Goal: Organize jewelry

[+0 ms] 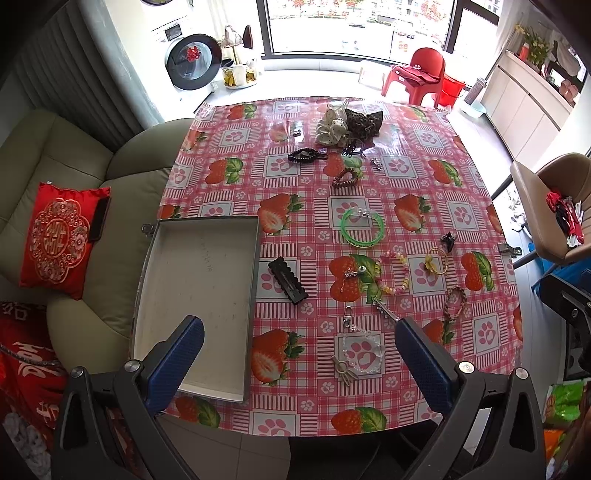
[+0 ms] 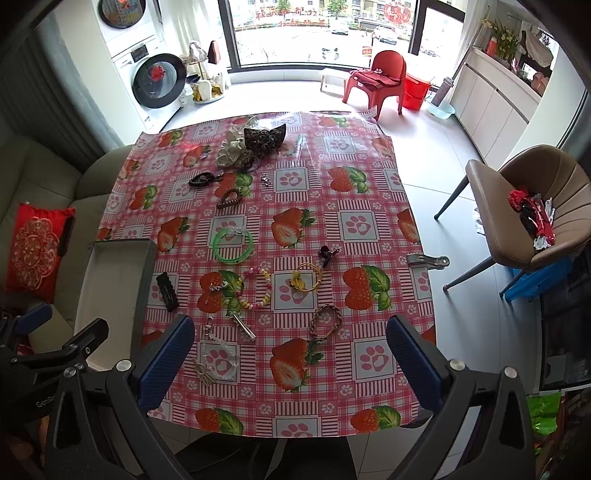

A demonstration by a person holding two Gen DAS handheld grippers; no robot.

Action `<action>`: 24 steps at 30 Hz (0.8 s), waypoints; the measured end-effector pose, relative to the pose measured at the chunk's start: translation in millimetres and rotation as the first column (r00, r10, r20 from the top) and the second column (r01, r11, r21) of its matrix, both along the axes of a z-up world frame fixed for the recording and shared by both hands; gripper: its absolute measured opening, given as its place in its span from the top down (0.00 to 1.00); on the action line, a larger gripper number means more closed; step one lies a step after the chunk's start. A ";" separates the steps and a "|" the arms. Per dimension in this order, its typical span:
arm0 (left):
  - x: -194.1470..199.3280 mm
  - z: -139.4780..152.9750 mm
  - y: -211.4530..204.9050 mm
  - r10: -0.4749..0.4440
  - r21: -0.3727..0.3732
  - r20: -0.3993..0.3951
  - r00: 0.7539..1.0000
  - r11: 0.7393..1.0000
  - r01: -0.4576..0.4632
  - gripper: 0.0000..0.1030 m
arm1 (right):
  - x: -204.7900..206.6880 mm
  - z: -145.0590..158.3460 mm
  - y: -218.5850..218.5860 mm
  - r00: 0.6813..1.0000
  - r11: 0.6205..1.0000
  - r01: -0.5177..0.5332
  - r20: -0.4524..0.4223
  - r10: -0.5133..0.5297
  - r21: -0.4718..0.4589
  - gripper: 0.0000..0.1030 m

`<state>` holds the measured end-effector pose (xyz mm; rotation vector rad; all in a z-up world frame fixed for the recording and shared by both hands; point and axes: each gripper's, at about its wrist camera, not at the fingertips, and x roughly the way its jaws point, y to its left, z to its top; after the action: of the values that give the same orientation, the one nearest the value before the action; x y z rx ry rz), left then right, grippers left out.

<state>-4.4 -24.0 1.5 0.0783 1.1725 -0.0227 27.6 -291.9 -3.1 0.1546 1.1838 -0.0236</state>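
Covering the table, a strawberry-print cloth [image 1: 369,206] — window [image 1: 354,26] beyond.

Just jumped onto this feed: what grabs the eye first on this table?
The loud strawberry tablecloth dominates, with jewelry and hair pieces scattered across it. The bright green bangle glows near the table's middle, and a pile of scrunchies sits at the far edge. An empty gray tray lies on the table's left side, ahead of the open left gripper; the right gripper is open too.
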 end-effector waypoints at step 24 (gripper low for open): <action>-2.4 -0.7 1.2 0.000 0.000 -0.003 1.000 1.000 0.000 0.00 | -1.0 0.3 2.0 1.000 1.000 -0.001 0.003 0.001 -0.003 0.00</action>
<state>-6.8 -22.8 0.7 0.0782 1.1753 -0.0224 26.6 -289.9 -2.9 0.1519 1.1812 -0.0242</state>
